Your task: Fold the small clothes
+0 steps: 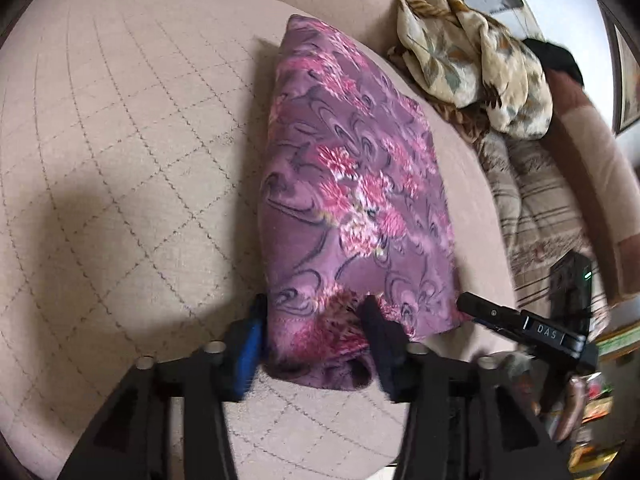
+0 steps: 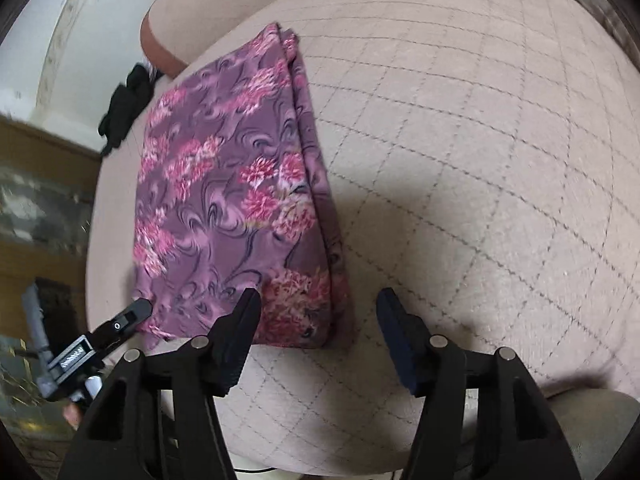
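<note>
- Where the quilted beige cushion point(image 1: 120, 140) filled the left part of the left wrist view, it lay bare, and the folded purple floral cloth point(image 1: 352, 184) rested flat on it toward its right edge.
- The left gripper point(image 1: 312, 320) straddled the near corner of that cloth; its fingers point(image 1: 250, 344) stood apart with the fabric bunched between them, and whether they pinched it could not be told.
- To the right of the cloth, a black finger of the right gripper point(image 1: 520, 320) reached in beside the cloth's near right corner.
- Beyond the cloth, on the far right, a crumpled cream patterned garment point(image 1: 476, 64) lay on a striped fabric point(image 1: 532, 200).
- In the right wrist view, the left gripper point(image 2: 128, 320) touched the cloth point(image 2: 228, 184) at its near left corner.
- The right gripper point(image 2: 318, 316) was released, jaws spread wide: one finger over the cloth's near edge, the other over the bare cushion point(image 2: 480, 160).
</note>
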